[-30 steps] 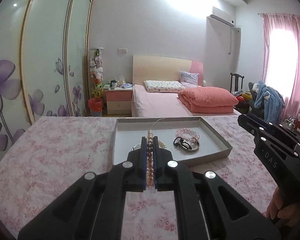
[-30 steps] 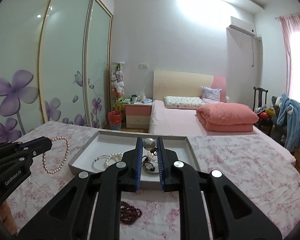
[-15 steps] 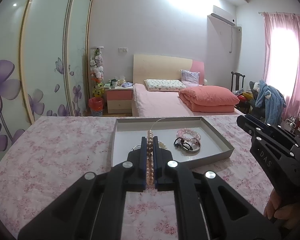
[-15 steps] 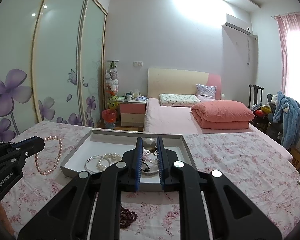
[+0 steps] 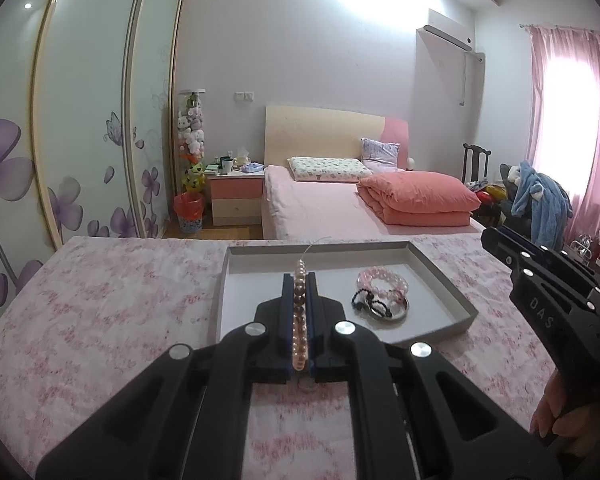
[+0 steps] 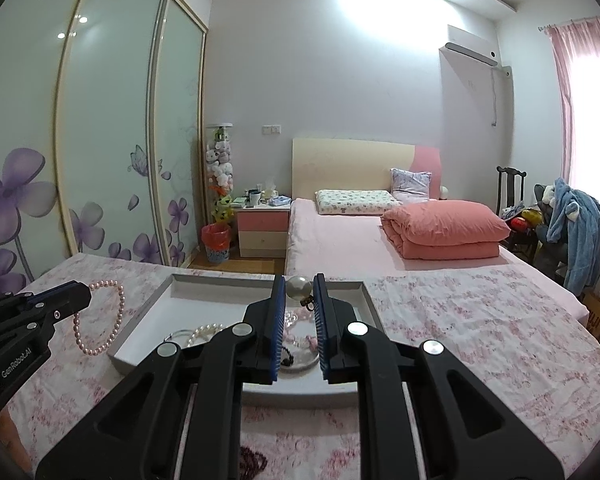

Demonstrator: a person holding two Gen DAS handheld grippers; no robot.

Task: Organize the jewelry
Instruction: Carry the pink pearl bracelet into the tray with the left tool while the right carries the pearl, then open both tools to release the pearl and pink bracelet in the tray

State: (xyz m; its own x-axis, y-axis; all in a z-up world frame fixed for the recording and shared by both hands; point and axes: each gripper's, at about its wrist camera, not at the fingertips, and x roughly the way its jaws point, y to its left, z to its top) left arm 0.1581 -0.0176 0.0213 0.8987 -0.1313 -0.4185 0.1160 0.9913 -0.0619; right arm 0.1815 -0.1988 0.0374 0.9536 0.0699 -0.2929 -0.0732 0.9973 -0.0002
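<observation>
pearl strand [image 5: 299, 316] between left gripper [image 5: 299, 280] fingers

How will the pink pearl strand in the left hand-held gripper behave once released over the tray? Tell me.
Probably floppy: the pink pearl strand hangs as a limp loop from the left hand-held gripper. It would likely collapse into a heap in the tray rather than hold its shape. Its round beads may slide a little on the tray's smooth floor.

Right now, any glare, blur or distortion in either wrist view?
Left wrist: window blown out, ceiling glare, tray edges slightly soft; pearl necklace in the left gripper sharp. Right wrist: wall hotspot, wardrobe doors bowed by the fisheye; pearl earring in the right gripper crisp.
</observation>
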